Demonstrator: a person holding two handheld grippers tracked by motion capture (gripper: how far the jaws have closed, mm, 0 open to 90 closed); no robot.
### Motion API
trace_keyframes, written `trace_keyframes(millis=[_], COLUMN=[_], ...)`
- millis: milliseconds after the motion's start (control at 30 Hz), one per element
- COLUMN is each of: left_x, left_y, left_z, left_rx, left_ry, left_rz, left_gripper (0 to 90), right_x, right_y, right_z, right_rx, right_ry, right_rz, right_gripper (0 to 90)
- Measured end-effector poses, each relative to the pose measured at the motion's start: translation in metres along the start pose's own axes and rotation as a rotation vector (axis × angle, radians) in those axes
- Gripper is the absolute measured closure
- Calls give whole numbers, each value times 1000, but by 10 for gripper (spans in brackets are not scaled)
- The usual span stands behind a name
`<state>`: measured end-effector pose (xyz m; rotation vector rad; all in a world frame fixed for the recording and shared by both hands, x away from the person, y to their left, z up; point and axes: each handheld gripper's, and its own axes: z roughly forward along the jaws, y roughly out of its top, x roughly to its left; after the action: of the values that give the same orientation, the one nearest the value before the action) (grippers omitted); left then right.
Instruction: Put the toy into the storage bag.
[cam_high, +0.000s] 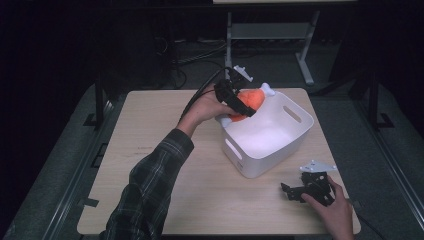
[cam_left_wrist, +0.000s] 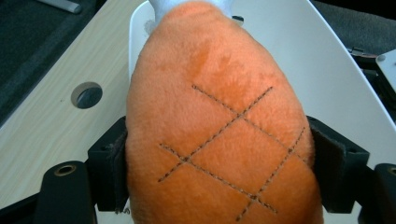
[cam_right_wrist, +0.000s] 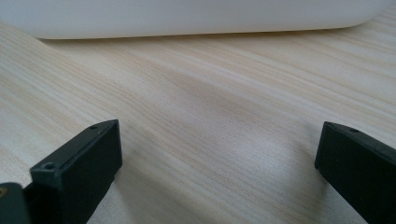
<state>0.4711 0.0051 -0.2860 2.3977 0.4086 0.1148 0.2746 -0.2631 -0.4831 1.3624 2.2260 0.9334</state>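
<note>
An orange plush drumstick (cam_high: 251, 101) with white bone ends hangs over the far left rim of the white bin (cam_high: 292, 135). My left gripper (cam_high: 239, 106) is shut on it. In the left gripper view both black pads press into the sides of the orange plush (cam_left_wrist: 219, 126), which has dark cross-stitching, and the bin's white inside (cam_left_wrist: 327, 70) lies below it. My right gripper (cam_high: 291, 192) rests on the table near the front right corner, held by a hand. In the right gripper view that gripper (cam_right_wrist: 217, 163) stands open over bare wood.
The white bin has slot handles on its sides and stands right of the middle of the light wooden table (cam_high: 165, 150). A round hole (cam_left_wrist: 87, 95) is cut in the tabletop. A metal stand (cam_high: 270, 35) and cables lie on the dark floor beyond the table.
</note>
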Motion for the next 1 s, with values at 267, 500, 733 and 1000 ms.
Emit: trace_keyframes(millis=[267, 500, 733, 1000], left_x=[-1, -2, -2, -1], left_y=[4, 3, 3, 1], left_z=[22, 38, 46, 49], left_rx=[23, 54, 85, 103], left_ry=[-1, -17, -3, -3], left_rz=[25, 33, 41, 36], left_gripper=[209, 204, 196, 166], right_x=[0, 0, 0, 0], right_y=[0, 0, 0, 0], right_z=[0, 0, 0, 0], right_rx=[0, 0, 0, 0], right_ry=[0, 1, 1, 1], right_rz=[-1, 0, 0, -1], right_gripper=[2, 2, 2, 2])
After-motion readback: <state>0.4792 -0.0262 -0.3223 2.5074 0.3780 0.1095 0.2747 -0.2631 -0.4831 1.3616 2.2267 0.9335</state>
